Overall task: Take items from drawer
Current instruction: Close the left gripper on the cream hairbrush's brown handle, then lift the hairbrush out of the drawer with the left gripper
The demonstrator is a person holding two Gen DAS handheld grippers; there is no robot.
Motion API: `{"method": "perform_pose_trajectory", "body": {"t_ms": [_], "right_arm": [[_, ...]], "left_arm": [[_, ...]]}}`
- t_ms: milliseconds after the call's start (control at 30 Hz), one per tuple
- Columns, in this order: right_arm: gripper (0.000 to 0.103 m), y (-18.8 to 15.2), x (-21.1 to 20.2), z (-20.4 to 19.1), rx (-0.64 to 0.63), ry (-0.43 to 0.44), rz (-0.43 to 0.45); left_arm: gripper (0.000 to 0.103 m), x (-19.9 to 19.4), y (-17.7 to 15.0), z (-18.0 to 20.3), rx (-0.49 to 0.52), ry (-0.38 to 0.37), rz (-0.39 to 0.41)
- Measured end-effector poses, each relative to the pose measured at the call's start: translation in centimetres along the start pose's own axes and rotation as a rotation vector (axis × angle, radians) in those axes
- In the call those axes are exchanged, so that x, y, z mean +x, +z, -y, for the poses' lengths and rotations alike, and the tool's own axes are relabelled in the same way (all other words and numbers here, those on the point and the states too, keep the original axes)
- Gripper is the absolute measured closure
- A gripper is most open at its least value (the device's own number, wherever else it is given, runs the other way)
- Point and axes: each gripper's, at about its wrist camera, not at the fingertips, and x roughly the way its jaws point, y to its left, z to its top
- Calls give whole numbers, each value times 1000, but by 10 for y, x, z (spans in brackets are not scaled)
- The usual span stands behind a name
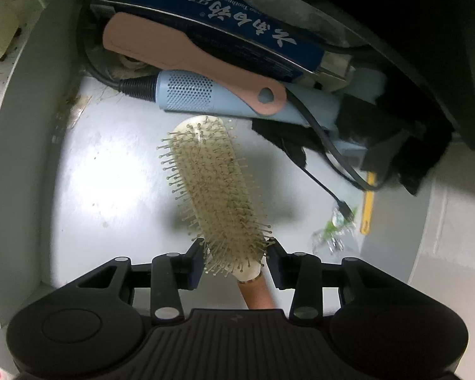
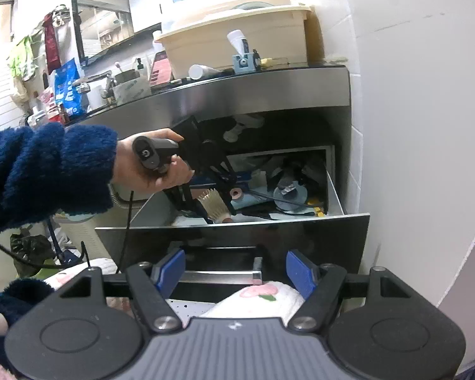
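My left gripper [image 1: 236, 258] is shut on a cream bristle hairbrush [image 1: 215, 190] at the base of its head, with the pink handle pointing back at me, held above the grey drawer floor [image 1: 110, 174]. The right wrist view shows the brush [image 2: 213, 204] held by the left gripper [image 2: 205, 190] inside the open drawer [image 2: 237, 237]. Behind the brush lie a pink comb [image 1: 186, 60], a light blue hair tool [image 1: 237, 98] with a black cord, and a blue toothpaste box [image 1: 237, 22]. My right gripper [image 2: 236, 270] is open and empty, in front of the drawer front.
The drawer's left wall [image 1: 19, 158] and the dark cabinet overhang [image 1: 411, 47] bound the space. Black cloth [image 1: 380, 145], a yellow strip [image 1: 367, 202] and a crumpled wrapper [image 1: 332, 231] lie at right. A countertop [image 2: 237, 85] above holds a beige tub [image 2: 234, 34].
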Motion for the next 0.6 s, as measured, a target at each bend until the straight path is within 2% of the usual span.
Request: {"method": "perform_pose_trajectory", "body": {"t_ms": [100,200,467,600], "right_arm": [[32,2,0,-4,-14,5,2],[32,5,-2,-11,-29,10,4],[32,10,-9,-28,-64,26,12],[32,13,-11,-34,-84,35,15]], "left_arm": [[62,3,-25,-23,29,-25,34],[63,8,-28,-27,31,-66,58],[69,-33,-45,-42,0,-196,122],[69,-39,-49,-40,19,-201,169]]}}
